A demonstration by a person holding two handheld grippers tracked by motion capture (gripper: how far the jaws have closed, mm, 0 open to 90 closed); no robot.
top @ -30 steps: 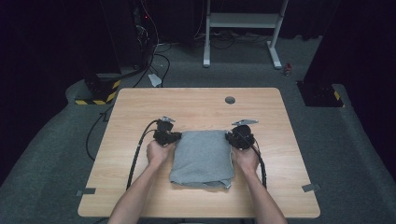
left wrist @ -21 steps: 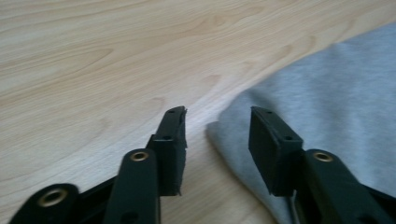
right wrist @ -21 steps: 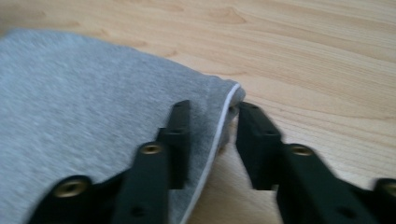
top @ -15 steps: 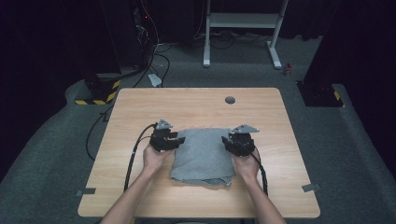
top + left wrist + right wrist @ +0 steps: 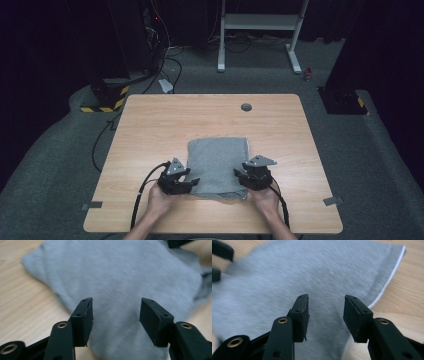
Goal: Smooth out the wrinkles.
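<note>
Bench (image 5: 150, 130) carries the folded grey cloth (image 5: 217, 165), laid near the bench's front edge. Left gripper (image 5: 192, 182) and right gripper (image 5: 239, 176) are seen at the cloth's near corners, jaws just opened wide, nothing gripped. Risk judged: a jaw dragged across the cloth would snag it and undo the fold.

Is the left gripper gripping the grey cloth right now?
Apart. In the left gripper view the left gripper has its jaws spread, just opened, above the grey cloth, nothing pinched.
</note>
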